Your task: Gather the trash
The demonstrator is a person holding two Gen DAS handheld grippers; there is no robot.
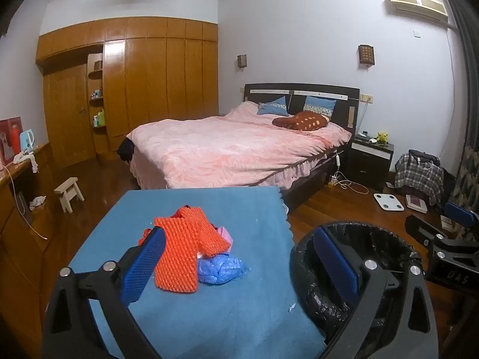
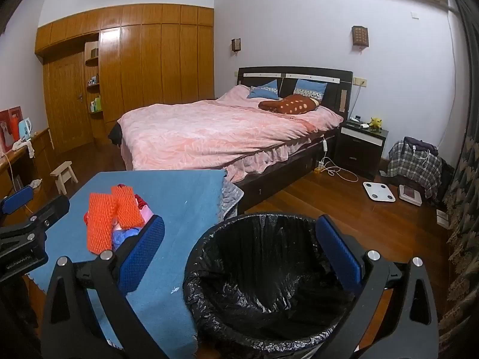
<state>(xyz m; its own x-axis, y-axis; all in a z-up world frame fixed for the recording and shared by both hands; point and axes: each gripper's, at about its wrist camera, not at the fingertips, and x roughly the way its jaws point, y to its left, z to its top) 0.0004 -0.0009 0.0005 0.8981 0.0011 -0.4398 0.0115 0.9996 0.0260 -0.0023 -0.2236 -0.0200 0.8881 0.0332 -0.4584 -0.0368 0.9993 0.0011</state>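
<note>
My left tool [image 1: 239,269] has its two blue-padded fingers [image 1: 143,266] spread wide apart with nothing between them, hovering above the near part of the bench [image 1: 209,314], which is covered in a blue cloth. Just past the left finger lies the trash pile: two orange foam nets [image 1: 185,254] overlapping each other, a crumpled blue plastic bag [image 1: 220,269] touching their near right edge, and a bit of pink wrapper [image 1: 226,234] peeking out behind them. My right tool [image 2: 248,251] is likewise spread wide and grips nothing; it hangs over the trash bin [image 2: 263,275], which is lined with a black bag and stands on the floor just beside the bench's right edge. From the right wrist view the same pile sits to the left of the bin, near the middle of the bench, with the left tool's black frame at the far left edge.

Beyond the bench stands a bed [image 1: 239,146] with a pink cover, a wooden wardrobe [image 1: 134,83] along the back wall, a small wooden stool [image 1: 69,193] on the floor to the left, and a white bathroom scale [image 2: 378,191] on the floor to the right.
</note>
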